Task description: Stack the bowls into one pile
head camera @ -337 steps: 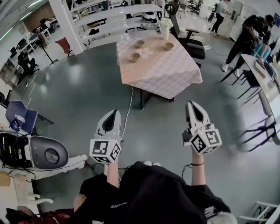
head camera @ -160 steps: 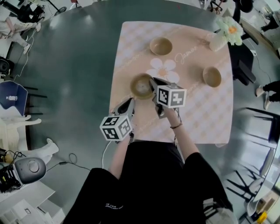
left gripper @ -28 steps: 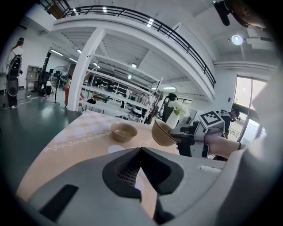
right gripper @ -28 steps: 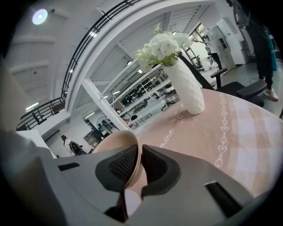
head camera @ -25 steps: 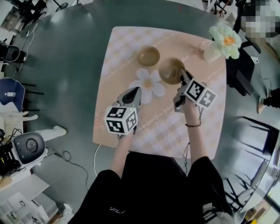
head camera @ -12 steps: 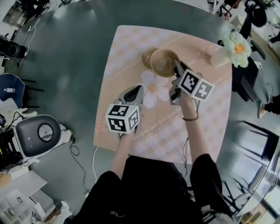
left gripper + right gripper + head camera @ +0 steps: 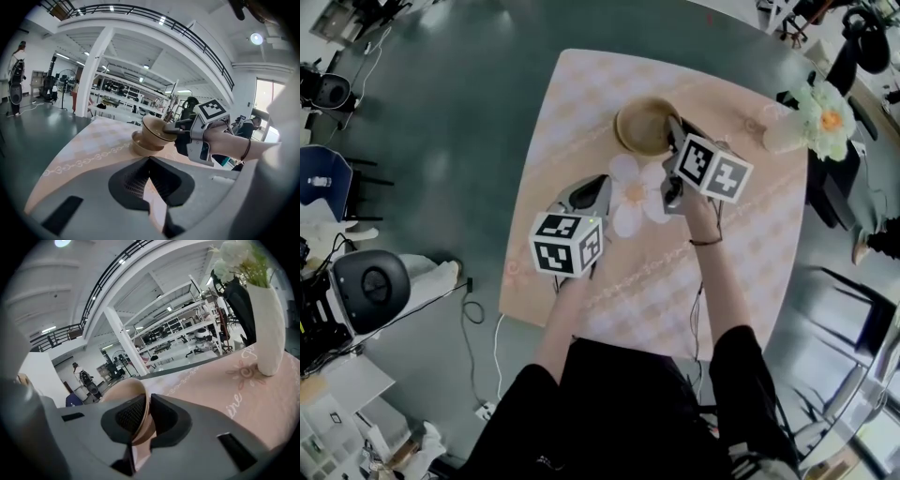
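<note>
My right gripper (image 7: 674, 133) is shut on the rim of a tan bowl (image 7: 643, 125), one finger inside and one outside (image 7: 146, 401). In the left gripper view that held bowl (image 7: 156, 128) hangs tilted just above a second tan bowl (image 7: 140, 146) standing on the pink tablecloth (image 7: 741, 234). From there the right gripper (image 7: 167, 132) grips the near rim. In the head view the lower bowl is mostly hidden under the held one. My left gripper (image 7: 597, 185) hovers low over the cloth's flower print, short of the bowls, jaws together and empty (image 7: 150, 161).
A white vase with pale flowers (image 7: 814, 114) stands at the table's far right corner, also to the right in the right gripper view (image 7: 268, 324). The table edge drops to a grey floor (image 7: 441, 169) on the left. Chairs stand at the right.
The right gripper has carried its bowl leftward across the table until it sits over the other bowl. The left gripper has crept slightly forward and lower.
</note>
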Demonstrator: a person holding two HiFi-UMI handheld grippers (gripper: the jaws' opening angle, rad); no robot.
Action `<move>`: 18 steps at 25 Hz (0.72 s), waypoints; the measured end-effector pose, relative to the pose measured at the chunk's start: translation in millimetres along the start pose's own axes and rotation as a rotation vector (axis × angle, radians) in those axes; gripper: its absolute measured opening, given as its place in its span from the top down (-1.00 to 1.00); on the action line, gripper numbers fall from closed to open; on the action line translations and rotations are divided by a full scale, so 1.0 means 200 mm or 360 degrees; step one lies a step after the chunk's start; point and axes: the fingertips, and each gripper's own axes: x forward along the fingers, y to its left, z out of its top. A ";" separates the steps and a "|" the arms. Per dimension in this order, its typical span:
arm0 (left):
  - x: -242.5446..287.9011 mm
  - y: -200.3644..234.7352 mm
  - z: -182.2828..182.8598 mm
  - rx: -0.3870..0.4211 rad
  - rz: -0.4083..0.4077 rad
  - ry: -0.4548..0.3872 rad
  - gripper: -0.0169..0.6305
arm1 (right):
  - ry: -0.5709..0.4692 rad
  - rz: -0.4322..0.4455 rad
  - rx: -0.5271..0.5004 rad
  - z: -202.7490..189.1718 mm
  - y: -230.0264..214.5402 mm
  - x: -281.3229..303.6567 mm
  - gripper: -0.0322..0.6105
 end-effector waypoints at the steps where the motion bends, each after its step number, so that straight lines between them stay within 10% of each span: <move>1: 0.01 0.01 0.00 -0.0001 0.0001 0.0003 0.96 | 0.0010 -0.0005 -0.0007 -0.01 0.00 0.01 0.83; 18: 0.03 0.07 -0.03 -0.0043 0.0012 0.0029 0.96 | 0.0077 -0.0136 -0.0331 -0.08 0.01 0.15 0.81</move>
